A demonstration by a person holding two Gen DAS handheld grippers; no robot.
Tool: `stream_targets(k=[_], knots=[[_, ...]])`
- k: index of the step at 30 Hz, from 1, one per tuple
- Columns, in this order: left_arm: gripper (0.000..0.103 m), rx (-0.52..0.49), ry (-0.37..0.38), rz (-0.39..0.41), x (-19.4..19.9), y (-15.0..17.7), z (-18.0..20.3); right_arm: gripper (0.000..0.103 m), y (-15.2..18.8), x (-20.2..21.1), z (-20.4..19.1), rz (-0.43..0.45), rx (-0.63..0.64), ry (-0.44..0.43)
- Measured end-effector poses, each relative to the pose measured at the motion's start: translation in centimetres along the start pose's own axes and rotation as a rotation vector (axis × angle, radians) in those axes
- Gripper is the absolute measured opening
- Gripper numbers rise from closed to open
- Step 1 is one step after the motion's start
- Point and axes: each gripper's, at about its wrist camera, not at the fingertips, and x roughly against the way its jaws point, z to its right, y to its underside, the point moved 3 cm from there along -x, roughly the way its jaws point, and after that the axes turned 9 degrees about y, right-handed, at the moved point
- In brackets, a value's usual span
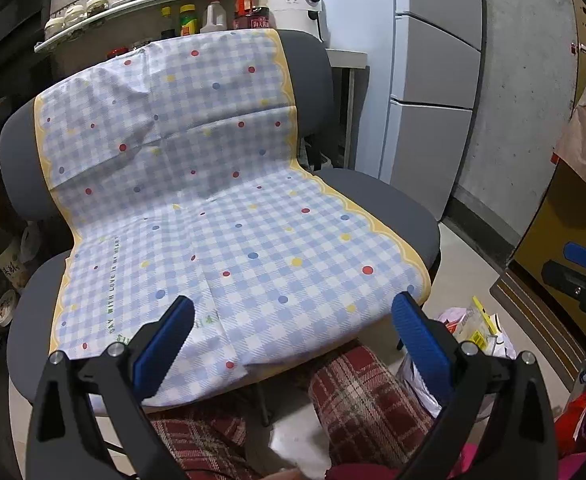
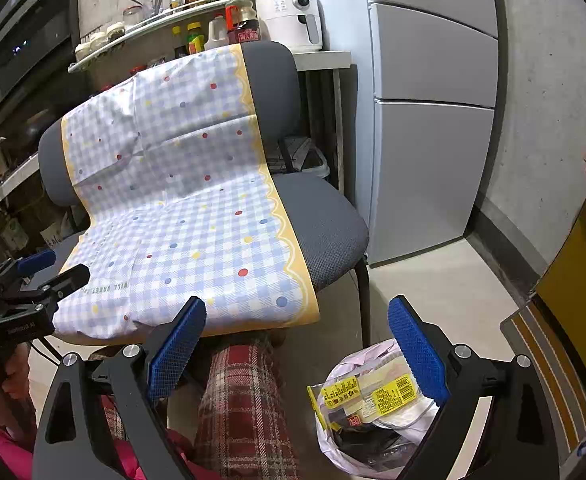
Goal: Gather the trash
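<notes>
Kitchen corner, concrete wall, pale tile floor. Grey fridge (image 2: 433, 120) stands at right, a white air fryer (image 2: 293, 16) on a small counter beside it. Curved wire shelf (image 1: 133, 4) behind carries sauce bottles and jars.

Grey office chair (image 2: 325, 224) faces the cameras. A blue-and-white checked cloth (image 1: 213, 208) with coloured dots and a yellow scalloped border drapes from the backrest down over the seat and hangs off the front edge. Nothing else is visible lying on the cloth.

Trash bag (image 2: 373, 412), white plastic, sits on the floor just right of the chair's front leg, mouth open upward. On top of its contents lies a clear wrapper with yellow labels (image 2: 369, 396); long axis runs roughly left-right in the right wrist view, tilted slightly up to the right. In the left wrist view the same bag (image 1: 473, 332) shows partly behind the right finger.

Left gripper (image 1: 293, 340): blue pads spread wide, nothing between them, held above the seat's front edge. Right gripper (image 2: 305, 356): pads likewise spread wide and empty, held over the floor, right pad overlapping the bag's rim in view.

Person's plaid-trousered knee (image 2: 241, 392) is below the seat front.
</notes>
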Motion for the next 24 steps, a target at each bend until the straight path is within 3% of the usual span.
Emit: stream_targets(k=[24], knots=[[0.096, -0.01, -0.003, -0.005, 0.0, -0.08, 0.07, 0.092, 0.13, -0.72, 0.6, -0.013, -0.009, 0.005]])
